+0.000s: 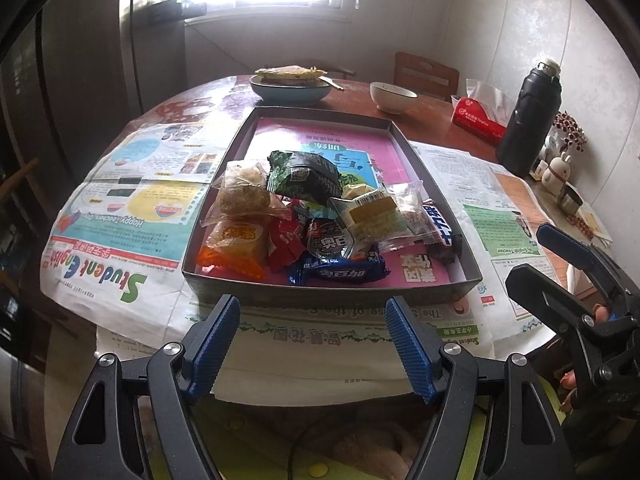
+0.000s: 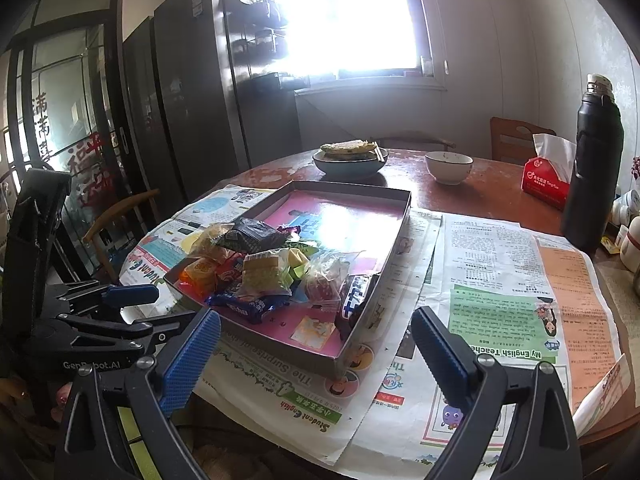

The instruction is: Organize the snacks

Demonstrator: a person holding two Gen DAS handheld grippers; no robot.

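Note:
A shallow dark tray (image 1: pixel 332 282) with a pink liner sits on newspapers on the round table; it also shows in the right wrist view (image 2: pixel 372 248). Several wrapped snacks lie piled in its near half: an orange pack (image 1: pixel 236 246), a blue bar (image 1: pixel 340 272), a green-black pack (image 1: pixel 304 176), a clear-wrapped cake (image 1: pixel 370 210). The pile shows in the right wrist view (image 2: pixel 264 268). My left gripper (image 1: pixel 314 316) is open and empty, just before the tray's near wall. My right gripper (image 2: pixel 316 334) is open and empty, near the tray's near right corner.
Newspapers (image 2: pixel 500 280) cover the table's near part. At the back stand a blue bowl of flatbread (image 1: pixel 290 84), a white bowl (image 1: pixel 392 98), a red tissue box (image 1: pixel 478 120) and a black thermos (image 1: pixel 528 120). Small ornaments (image 1: pixel 560 168) sit at the right edge. A dark fridge (image 2: pixel 192 92) stands left.

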